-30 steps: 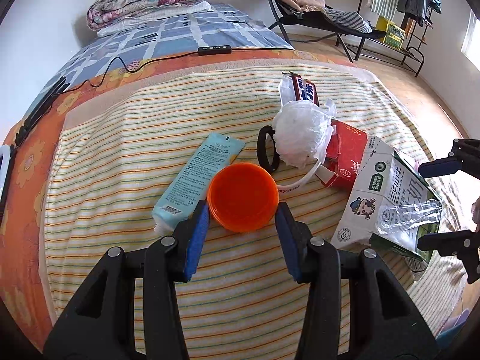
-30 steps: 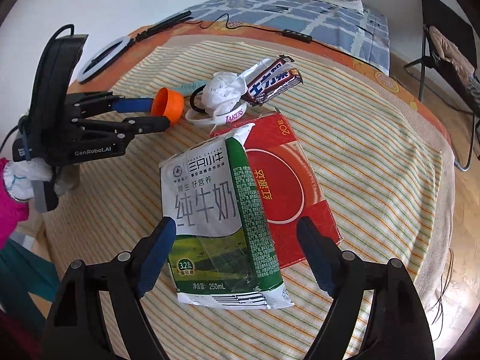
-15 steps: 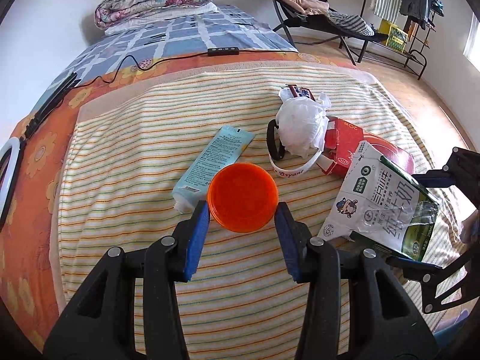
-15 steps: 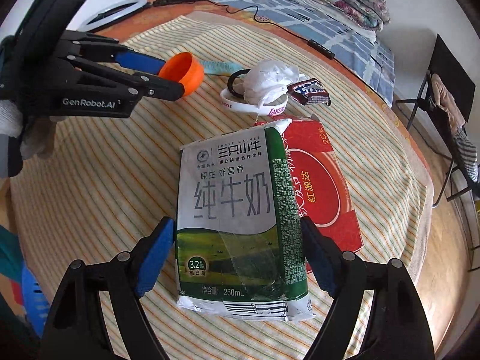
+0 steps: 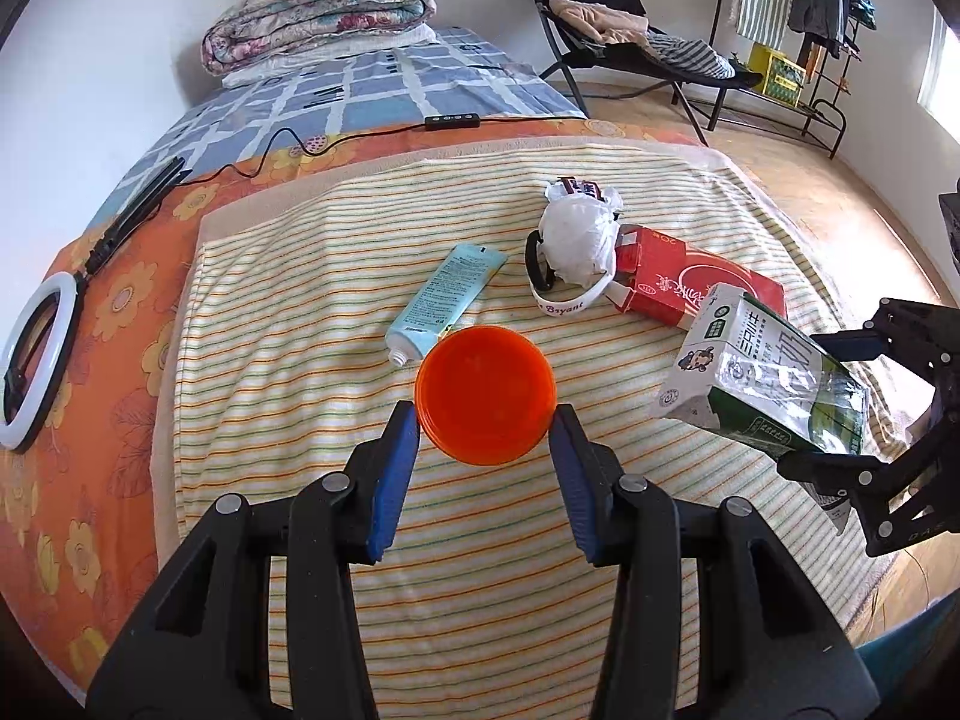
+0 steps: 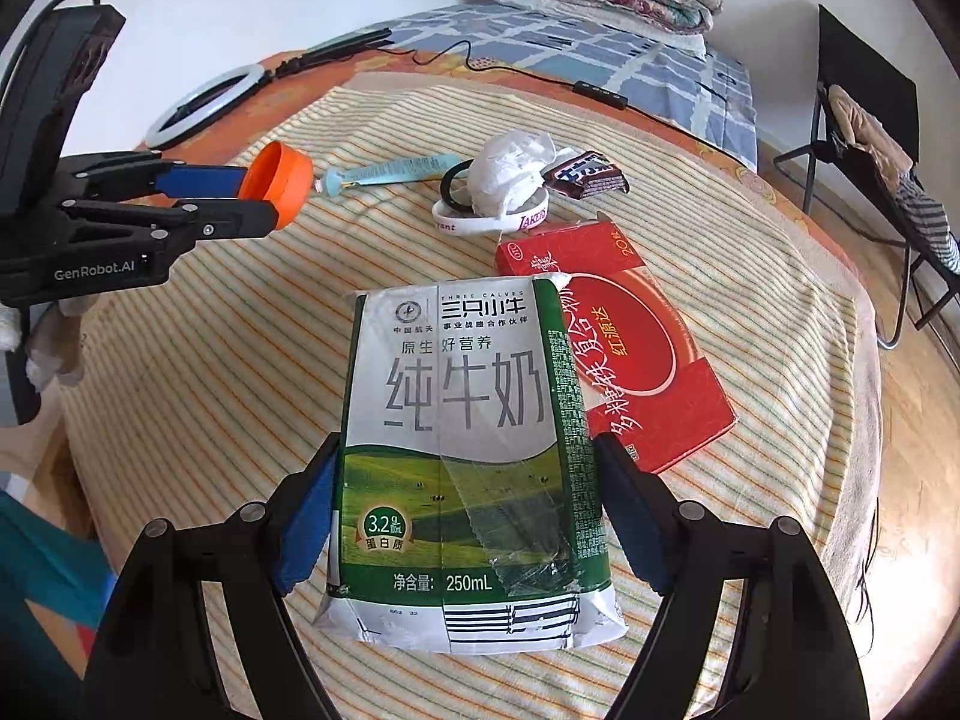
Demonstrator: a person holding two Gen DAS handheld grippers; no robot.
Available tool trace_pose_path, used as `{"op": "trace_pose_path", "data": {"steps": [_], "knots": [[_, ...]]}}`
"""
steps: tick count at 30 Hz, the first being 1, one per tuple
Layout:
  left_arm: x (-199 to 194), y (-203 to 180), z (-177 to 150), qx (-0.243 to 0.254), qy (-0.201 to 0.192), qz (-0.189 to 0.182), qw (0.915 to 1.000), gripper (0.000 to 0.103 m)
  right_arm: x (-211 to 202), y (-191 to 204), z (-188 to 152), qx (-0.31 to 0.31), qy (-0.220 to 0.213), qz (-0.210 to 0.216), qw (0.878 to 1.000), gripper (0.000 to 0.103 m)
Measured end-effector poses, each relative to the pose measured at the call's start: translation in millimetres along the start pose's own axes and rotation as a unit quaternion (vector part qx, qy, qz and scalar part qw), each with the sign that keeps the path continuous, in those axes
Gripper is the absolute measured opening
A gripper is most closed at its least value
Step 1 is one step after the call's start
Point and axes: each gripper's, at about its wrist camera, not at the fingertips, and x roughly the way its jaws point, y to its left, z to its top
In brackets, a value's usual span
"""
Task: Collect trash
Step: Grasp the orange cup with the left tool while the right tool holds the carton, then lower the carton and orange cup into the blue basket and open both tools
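My left gripper [image 5: 483,414] is shut on an orange plastic cap [image 5: 485,393] and holds it above the striped blanket [image 5: 300,312]. In the right wrist view that left gripper [image 6: 258,195] and cap [image 6: 288,180] show at the left. The jaws of my right gripper [image 6: 465,450] are closing, with both pads pressed on the sides of a flattened green-and-white milk carton [image 6: 462,390]. The carton [image 5: 756,372] hangs tilted above the blanket. On the blanket lie a blue tube [image 5: 447,294], a crumpled white bag [image 5: 579,237], a red box [image 5: 684,288] and a candy wrapper [image 6: 588,174].
A white wristband [image 5: 564,303] and a black hair tie [image 5: 534,258] lie by the bag. A ring light [image 5: 36,354] and its cable remote [image 5: 453,120] rest on the bed. Folded quilts [image 5: 318,6] are at the bed's far end, with a folding chair [image 5: 630,30] beyond.
My right gripper's pads closed onto the milk carton and raised it off the blanket. My left gripper drew back and up from the pile with the orange cap.
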Motion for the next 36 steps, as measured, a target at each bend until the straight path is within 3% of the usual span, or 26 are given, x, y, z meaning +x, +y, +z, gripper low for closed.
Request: {"op": "trace_pose_path", "data": {"steps": [6,25,36], "knots": [[-25.9,-10.8,-19.8,0.017,0.002,-0.001,0.9999,0.046,-8.3,8.0,-21.7,0.023,0.006,0.010,1.000,0.080],[-127.8,-54.7,-116.8,0.046,0.002,-0.022,0.9987,0.046,-104.7,63.9,-110.1,0.053,-0.030,0.031,0.998,0.080],[-137.8,-80.8,-178.2,0.057,0.030,-0.037,0.9972,0.046,-120.1,96.4,-161.8,0.060,-0.022,0.041,0.997,0.080]]}}
